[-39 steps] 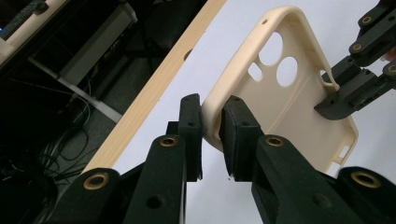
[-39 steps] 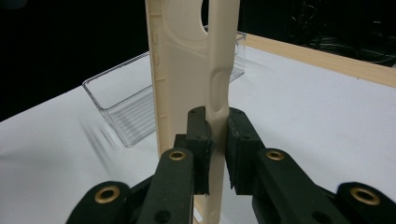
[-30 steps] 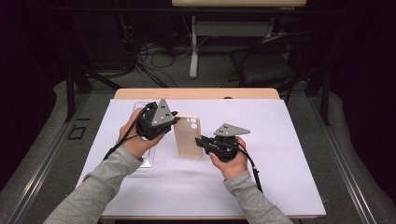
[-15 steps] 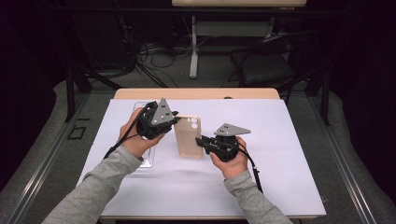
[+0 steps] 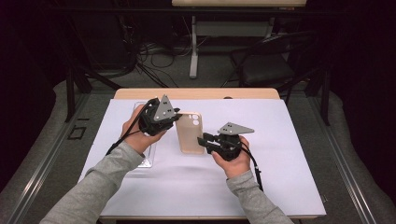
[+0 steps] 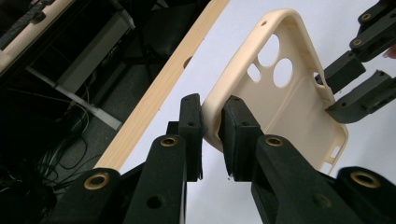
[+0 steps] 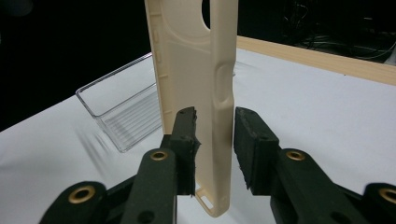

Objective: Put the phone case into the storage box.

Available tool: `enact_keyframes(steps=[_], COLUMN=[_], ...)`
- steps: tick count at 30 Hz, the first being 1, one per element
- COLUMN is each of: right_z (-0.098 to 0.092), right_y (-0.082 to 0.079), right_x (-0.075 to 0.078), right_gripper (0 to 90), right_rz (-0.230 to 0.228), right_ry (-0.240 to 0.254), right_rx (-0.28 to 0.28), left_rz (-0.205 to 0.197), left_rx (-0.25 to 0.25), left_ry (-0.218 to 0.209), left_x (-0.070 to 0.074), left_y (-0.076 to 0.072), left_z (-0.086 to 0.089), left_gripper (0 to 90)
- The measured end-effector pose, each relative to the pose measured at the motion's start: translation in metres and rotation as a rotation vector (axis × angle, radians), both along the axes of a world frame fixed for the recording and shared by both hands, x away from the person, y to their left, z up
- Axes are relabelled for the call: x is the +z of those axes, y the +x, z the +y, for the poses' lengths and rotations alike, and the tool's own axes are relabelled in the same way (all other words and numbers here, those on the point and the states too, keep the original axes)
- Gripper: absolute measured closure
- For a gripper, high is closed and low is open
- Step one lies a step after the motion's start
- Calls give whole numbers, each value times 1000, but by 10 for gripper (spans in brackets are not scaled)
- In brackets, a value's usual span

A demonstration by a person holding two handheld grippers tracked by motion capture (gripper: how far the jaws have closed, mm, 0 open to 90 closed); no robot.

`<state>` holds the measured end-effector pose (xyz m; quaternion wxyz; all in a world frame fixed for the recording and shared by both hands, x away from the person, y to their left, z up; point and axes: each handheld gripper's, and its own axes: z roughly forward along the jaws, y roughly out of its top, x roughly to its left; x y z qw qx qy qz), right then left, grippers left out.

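The left gripper [image 6: 211,133] clamps the phone case [image 5: 189,132] by its rim; the right gripper [image 7: 215,140], just opening, straddles the opposite edge with a gap, above open desk [image 5: 289,154].

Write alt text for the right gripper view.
A cream phone case stands on edge between the right tongs, whose jaws have just been opening and now leave a gap on one side. Behind it, a clear plastic tray sits on the white table cover.
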<state>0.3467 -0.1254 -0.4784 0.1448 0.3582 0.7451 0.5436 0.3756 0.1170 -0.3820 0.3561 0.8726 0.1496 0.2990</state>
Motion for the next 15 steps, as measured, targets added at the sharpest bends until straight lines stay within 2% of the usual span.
enact_keyframes(steps=[4,5,6,10,13,15], right_z=[-1,-2,-2,-3,-4,-5], right_y=[1,1,1,4,5,5], right_x=[1,1,1,0,0,0], right_gripper=[587,530,530,407,398,439], right_rz=[-16,-15,-15,-36,-42,-35], right_ry=[-8,-6,-6,-6,-11,-24], right_rx=[-17,-25,-25,-55,-60,-58], left_rz=[4,5,5,13,12,5], left_rx=[0,-1,-1,4,11,13], left_ry=[-10,-11,-11,-20,-23,-26], left_x=[1,1,2,2,2,2], left_y=[4,4,5,11,14,16], left_z=[2,3,3,5,7,8], left_gripper=[793,793,793,793,793,793])
